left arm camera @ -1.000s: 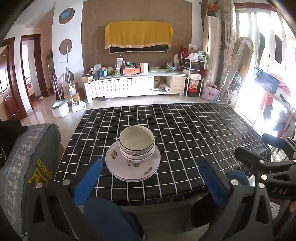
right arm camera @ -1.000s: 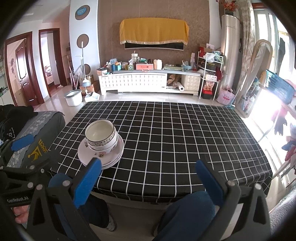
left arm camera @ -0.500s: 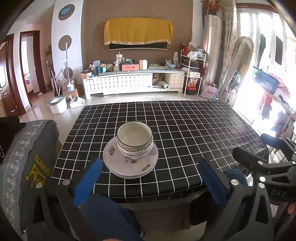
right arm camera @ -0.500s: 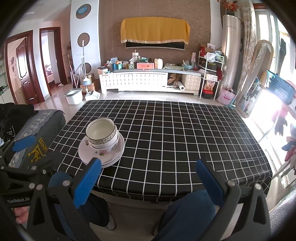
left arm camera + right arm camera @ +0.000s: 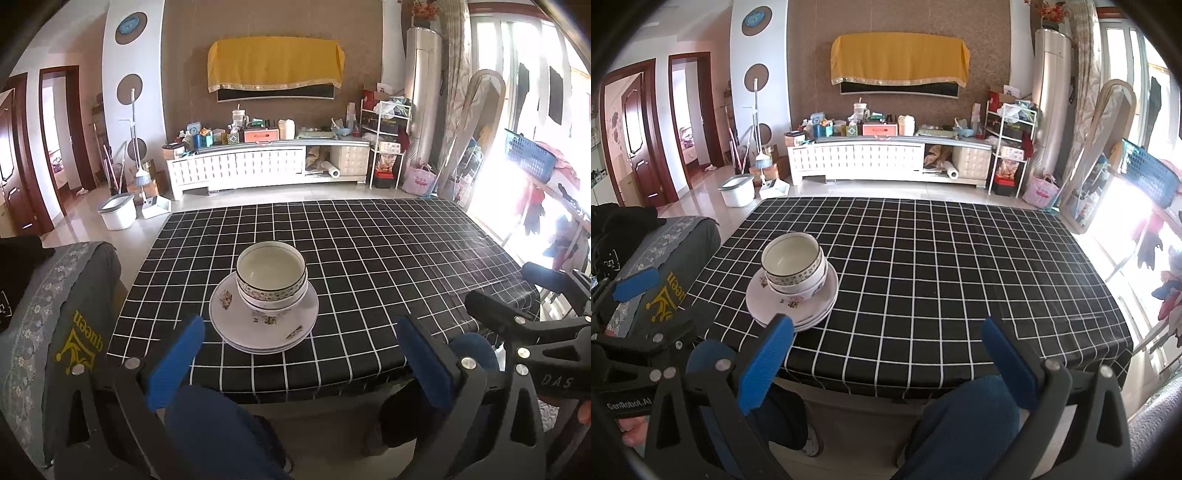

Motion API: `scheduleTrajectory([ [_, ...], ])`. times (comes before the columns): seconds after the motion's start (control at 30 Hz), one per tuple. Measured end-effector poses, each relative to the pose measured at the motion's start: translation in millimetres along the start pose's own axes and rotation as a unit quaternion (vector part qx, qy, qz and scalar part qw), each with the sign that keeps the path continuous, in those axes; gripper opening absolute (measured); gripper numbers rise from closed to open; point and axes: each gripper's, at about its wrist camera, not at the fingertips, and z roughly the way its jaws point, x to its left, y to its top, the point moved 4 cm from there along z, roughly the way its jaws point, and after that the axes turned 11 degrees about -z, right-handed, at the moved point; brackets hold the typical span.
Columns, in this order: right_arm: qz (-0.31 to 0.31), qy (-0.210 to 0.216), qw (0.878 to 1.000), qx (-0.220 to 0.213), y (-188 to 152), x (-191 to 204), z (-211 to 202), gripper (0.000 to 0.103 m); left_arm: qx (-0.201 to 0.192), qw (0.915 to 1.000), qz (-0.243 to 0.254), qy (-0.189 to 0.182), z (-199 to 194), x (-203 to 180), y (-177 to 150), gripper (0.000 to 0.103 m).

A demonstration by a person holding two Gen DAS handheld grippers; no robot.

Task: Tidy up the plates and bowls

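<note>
The blue-padded fingers (image 5: 177, 363) of the left gripper (image 5: 295, 365) are spread wide with nothing between them, and the fingers (image 5: 767, 363) of the right gripper (image 5: 886, 363) are likewise released and empty. Both grippers are held back off the near edge of the tabletop (image 5: 388, 266), above the person's knees, which suggests that the dishes are being left alone and the stacking is judged to be finished or nearly so.

The stack is found toward the near left corner of the tabletop, on the black checked cloth. The floral bowls (image 5: 272, 275) are nested one inside another, and the nest is set in the middle of the white plates (image 5: 264, 323), so that the widest pieces carry the narrower ones and the pile sits steadily. The rest of the tabletop is seen bare in both views.

How many bowls are nested cannot be counted with certainty; two rims are made out, and a third may be hidden beneath. The plates show as at least two thin edges at the front, the rest being covered by the bowls. In the right wrist view the near rim of the plates (image 5: 792, 304) is partly hidden behind the left-hand finger pad. The person's hands are cut off at the picture edges, and the bowl interior appears empty, though glare softens it.
</note>
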Motion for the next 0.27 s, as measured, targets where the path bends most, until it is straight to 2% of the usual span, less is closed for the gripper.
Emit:
scheduleTrajectory([
  [0.27,0.001,-0.001,1.0,0.002,0.1,0.2,-1.4,0.103,-0.005,1.0,0.001,-0.001,-3.7,-4.2,-4.3,0.103],
])
